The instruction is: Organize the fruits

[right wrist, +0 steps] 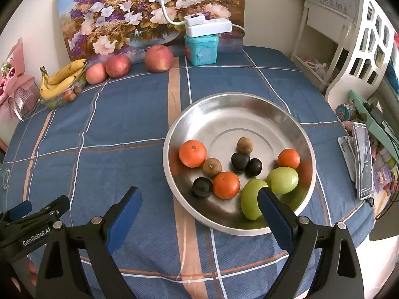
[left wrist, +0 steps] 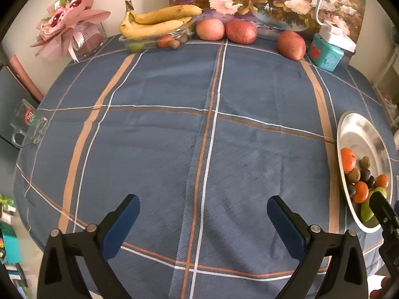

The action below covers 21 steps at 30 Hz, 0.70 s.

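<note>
A steel plate [right wrist: 224,114] holds three oranges [right wrist: 192,153], two green fruits [right wrist: 283,180], dark plums [right wrist: 240,162] and brown longans [right wrist: 245,145]. It also shows at the right edge of the left wrist view [left wrist: 359,129]. My right gripper [right wrist: 200,198] is open and empty, its right finger over the plate's near rim beside a green fruit [right wrist: 250,199]. My left gripper [left wrist: 203,208] is open and empty above bare tablecloth. Three apples [left wrist: 210,29] and bananas [left wrist: 154,21] on a clear tray [left wrist: 136,42] sit at the table's far edge.
A teal box [right wrist: 201,49] with a white power strip stands by a flower painting [right wrist: 149,15] at the back. A glass mug [left wrist: 27,124] sits at the left edge. A pink bouquet [left wrist: 67,25] is back left. A phone [right wrist: 364,159] stands right of the plate.
</note>
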### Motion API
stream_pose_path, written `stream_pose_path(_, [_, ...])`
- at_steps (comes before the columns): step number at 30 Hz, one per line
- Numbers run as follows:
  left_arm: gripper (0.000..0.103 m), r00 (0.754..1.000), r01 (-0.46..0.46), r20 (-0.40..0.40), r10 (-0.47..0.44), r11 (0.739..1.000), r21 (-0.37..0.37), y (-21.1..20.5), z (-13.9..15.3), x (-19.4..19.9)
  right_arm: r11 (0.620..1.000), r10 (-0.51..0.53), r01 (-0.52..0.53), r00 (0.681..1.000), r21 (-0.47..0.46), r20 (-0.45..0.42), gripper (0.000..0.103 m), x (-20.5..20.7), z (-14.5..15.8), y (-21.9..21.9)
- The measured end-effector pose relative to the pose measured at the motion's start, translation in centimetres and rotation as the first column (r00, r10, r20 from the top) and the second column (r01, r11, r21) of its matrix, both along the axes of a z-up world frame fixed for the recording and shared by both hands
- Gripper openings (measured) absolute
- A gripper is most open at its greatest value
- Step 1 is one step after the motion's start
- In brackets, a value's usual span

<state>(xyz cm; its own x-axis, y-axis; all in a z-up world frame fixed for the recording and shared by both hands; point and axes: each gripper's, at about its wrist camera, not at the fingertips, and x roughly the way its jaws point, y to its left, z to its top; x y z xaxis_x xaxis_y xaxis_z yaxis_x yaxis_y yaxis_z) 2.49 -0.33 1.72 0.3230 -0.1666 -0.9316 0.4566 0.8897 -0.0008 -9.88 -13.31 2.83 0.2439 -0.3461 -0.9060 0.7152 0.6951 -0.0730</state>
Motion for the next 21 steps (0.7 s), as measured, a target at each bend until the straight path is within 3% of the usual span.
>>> stream_pose_path(21, [0.103, 0.999, -0.032, -0.007, 0.032, 0.999, 0.013, 0.21, -0.06, 0.21, 1.000, 0.010, -0.010, 1.000, 0.010, -0.020, 0.094, 0.26, -0.48, 0.01])
